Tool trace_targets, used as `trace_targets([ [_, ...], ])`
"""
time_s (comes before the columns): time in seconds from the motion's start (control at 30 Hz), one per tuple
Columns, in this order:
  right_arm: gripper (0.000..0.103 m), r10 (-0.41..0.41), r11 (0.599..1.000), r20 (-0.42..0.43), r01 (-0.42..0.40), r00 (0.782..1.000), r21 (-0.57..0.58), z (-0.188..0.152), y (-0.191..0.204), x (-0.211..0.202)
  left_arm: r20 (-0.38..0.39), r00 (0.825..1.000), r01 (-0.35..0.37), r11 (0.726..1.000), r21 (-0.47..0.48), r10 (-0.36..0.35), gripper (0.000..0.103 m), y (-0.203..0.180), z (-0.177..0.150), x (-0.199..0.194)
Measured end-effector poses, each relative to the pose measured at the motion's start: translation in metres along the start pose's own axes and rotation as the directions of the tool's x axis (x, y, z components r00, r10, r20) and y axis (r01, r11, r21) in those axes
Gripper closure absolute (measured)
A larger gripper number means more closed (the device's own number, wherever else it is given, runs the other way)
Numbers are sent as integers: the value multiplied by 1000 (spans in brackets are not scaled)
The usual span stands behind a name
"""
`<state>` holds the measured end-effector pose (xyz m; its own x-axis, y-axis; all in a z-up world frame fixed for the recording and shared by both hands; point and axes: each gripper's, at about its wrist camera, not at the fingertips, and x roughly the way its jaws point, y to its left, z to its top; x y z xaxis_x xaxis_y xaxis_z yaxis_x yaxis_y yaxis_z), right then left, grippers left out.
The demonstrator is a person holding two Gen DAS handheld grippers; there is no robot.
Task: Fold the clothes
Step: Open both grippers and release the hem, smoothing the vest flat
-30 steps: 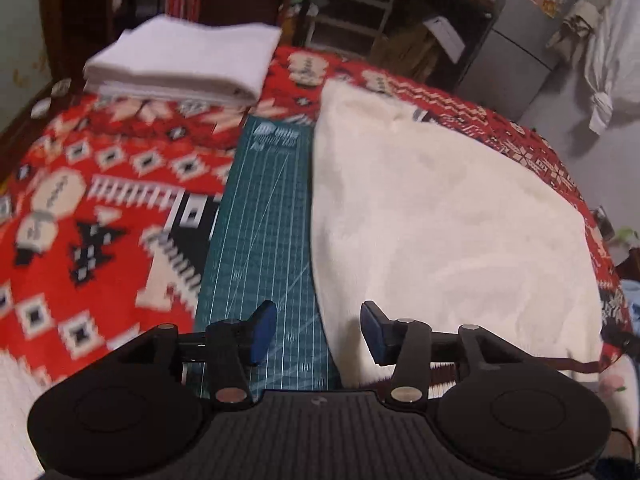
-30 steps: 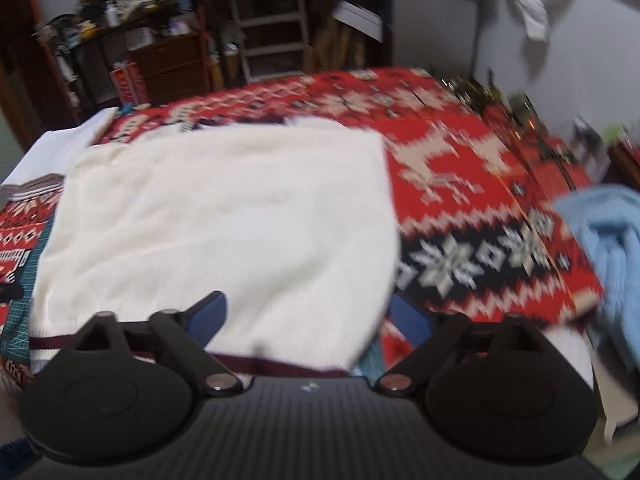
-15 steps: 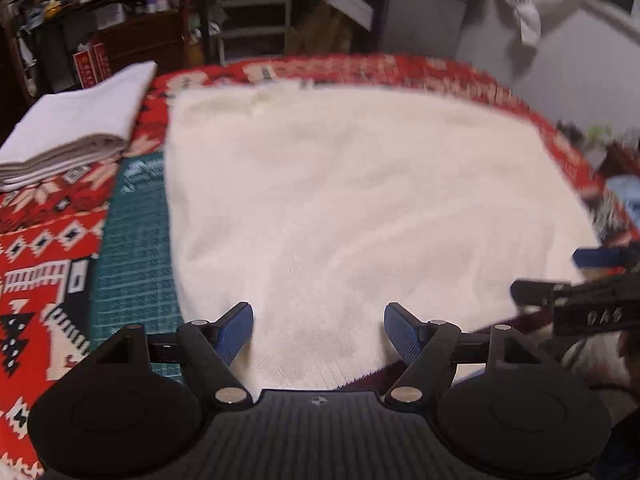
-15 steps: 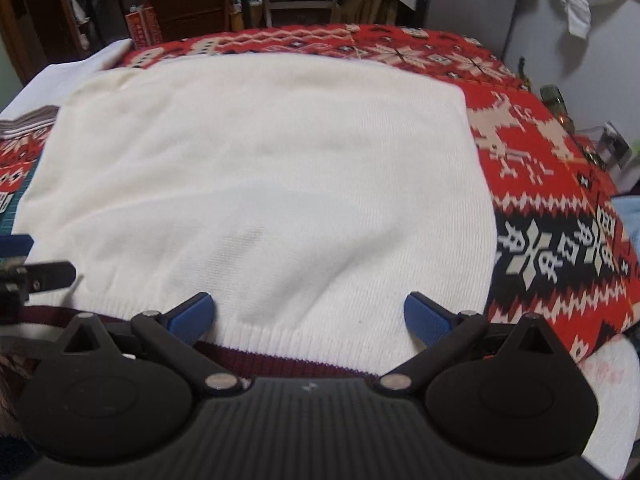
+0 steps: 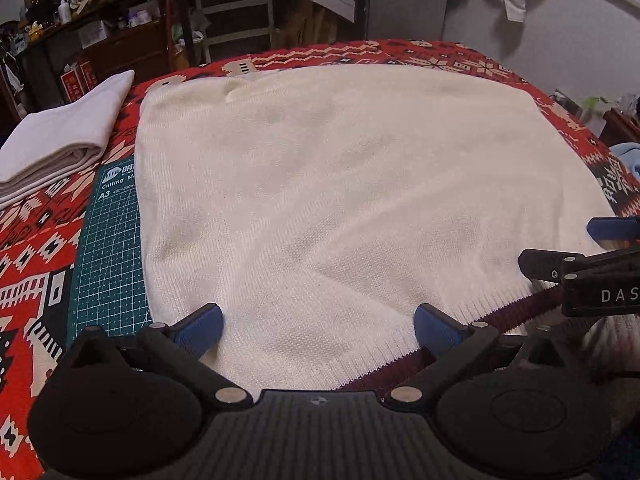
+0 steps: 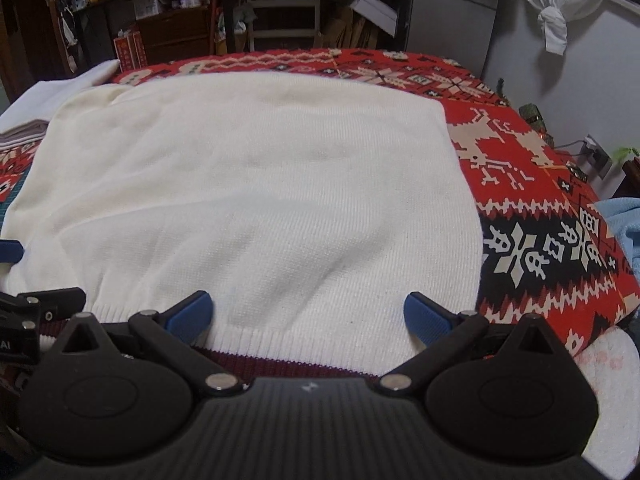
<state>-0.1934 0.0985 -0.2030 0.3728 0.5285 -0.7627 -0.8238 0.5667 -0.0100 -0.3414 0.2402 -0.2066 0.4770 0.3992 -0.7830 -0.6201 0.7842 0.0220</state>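
A cream knit sweater [image 5: 340, 184] [image 6: 256, 192] with a dark red hem lies spread flat on the red patterned blanket [image 5: 36, 240]. My left gripper [image 5: 318, 326] is open wide just above the hem's left part, nothing between its blue fingers. My right gripper [image 6: 306, 316] is open too, hovering over the hem's right part. Each gripper shows in the other's view: the right one's fingers [image 5: 612, 228] at the right edge of the left wrist view, the left one's fingers [image 6: 10, 250] at the left edge of the right wrist view.
A green cutting mat [image 5: 108, 248] lies under the sweater's left edge. A folded white stack [image 5: 60, 140] sits at the far left. A light blue cloth [image 6: 624, 224] lies off the blanket's right side. Shelves and clutter [image 6: 280, 12] stand behind.
The left gripper swung right from the mat onto the sweater's hem and opened wider. The right gripper shifted left and centred over the hem. The sweater has not moved.
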Motion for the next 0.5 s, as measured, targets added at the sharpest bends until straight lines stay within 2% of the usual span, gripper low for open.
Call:
trace_targets([
  [0.17, 0, -2, 1000, 34, 2, 999, 0, -6, -1, -3, 10, 1000, -6, 1000, 16, 6, 0, -2, -2, -2],
  [0.33, 0, -3, 1000, 53, 3, 999, 0, -11, -2, -6, 57, 998, 14, 1000, 12, -15, 0, 0, -8, -2],
  [0.5, 0, 20, 1000, 13, -20, 1000, -3, -4, -5, -5, 48, 998, 46, 999, 8, -46, 3, 5, -4, -2],
])
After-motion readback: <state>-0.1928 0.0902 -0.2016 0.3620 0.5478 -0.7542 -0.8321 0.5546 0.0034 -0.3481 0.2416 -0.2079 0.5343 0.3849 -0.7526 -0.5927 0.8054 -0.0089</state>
